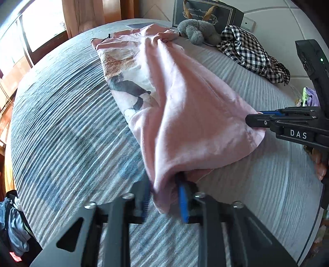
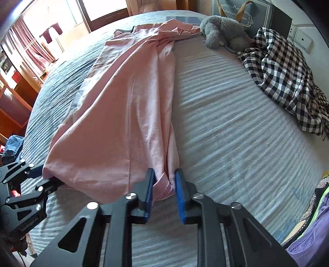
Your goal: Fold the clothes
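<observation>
Two tongs grip one pink garment (image 1: 185, 98) along its near hem, and it stretches away across the striped bed (image 1: 61, 133) toward the headboard, one long side already doubled over so a printed panel shows only at the left in the left wrist view. Beyond it, at the head of the bed, lie a checked shirt (image 2: 281, 82) in a heap and a grey plush toy (image 2: 222, 30), both well apart from the pink cloth.

Left tongs (image 1: 164, 197) are clamped on a bunched corner of the hem, blue pads pressing the fabric. Right tongs (image 2: 163, 189) are likewise pinched on the other hem corner, a small wad of cloth between the pads.

For a clean fold, both corners probably need to rise together and travel evenly toward the collar end, keeping the hem taut between them so the doubled side does not slide open; the bunching at each grip suggests the edge may land creased and want smoothing.

Behind the toy stands a dark gift bag (image 1: 203, 14) with ribbon handles; its contents cannot be seen.
</observation>
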Demonstrator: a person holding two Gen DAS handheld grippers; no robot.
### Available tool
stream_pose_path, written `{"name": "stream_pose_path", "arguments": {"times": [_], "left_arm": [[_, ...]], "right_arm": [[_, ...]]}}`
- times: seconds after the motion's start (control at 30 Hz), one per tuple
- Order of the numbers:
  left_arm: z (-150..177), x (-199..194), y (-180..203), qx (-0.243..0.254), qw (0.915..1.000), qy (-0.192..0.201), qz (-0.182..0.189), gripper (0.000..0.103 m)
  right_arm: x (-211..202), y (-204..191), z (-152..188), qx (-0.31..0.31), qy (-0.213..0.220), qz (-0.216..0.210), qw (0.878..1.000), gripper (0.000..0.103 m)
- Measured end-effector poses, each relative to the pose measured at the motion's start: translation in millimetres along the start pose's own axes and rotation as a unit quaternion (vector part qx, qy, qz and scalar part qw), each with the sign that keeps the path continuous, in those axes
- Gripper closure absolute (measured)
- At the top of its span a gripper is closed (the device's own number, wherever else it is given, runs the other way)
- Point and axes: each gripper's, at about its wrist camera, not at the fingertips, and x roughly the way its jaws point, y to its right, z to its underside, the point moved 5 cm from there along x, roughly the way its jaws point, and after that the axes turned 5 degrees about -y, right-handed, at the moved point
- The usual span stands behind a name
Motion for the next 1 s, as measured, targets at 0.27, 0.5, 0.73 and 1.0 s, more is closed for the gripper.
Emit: {"name": "stream_pose_path", "arguments": {"times": [0.27, 0.5, 0.73, 1.0], "left_arm": [[-3, 2, -3, -0.012, 0.9996, -0.002, 0.027, 0.095], [-6, 3, -6, -0.004, 0.9990, -0.007, 0.045, 0.095], [-8, 4, -7, 0.003, 0.9994, -0.009, 0.034, 0.095], [-11, 6, -13, 0.001, 0.9995, -0.010, 0.031, 0.095]], "right_arm": [[3, 2, 0, 0.027, -0.013, -0.035, 0.999, 0.092], [4, -6, -1, 0.016, -0.028, -0.007, 0.999, 0.091], [4, -7, -2, 0.021, -0.028, 0.004, 0.999, 0.090], [3, -6, -1, 0.019, -0.024, 0.005, 1.000, 0.090]]}}
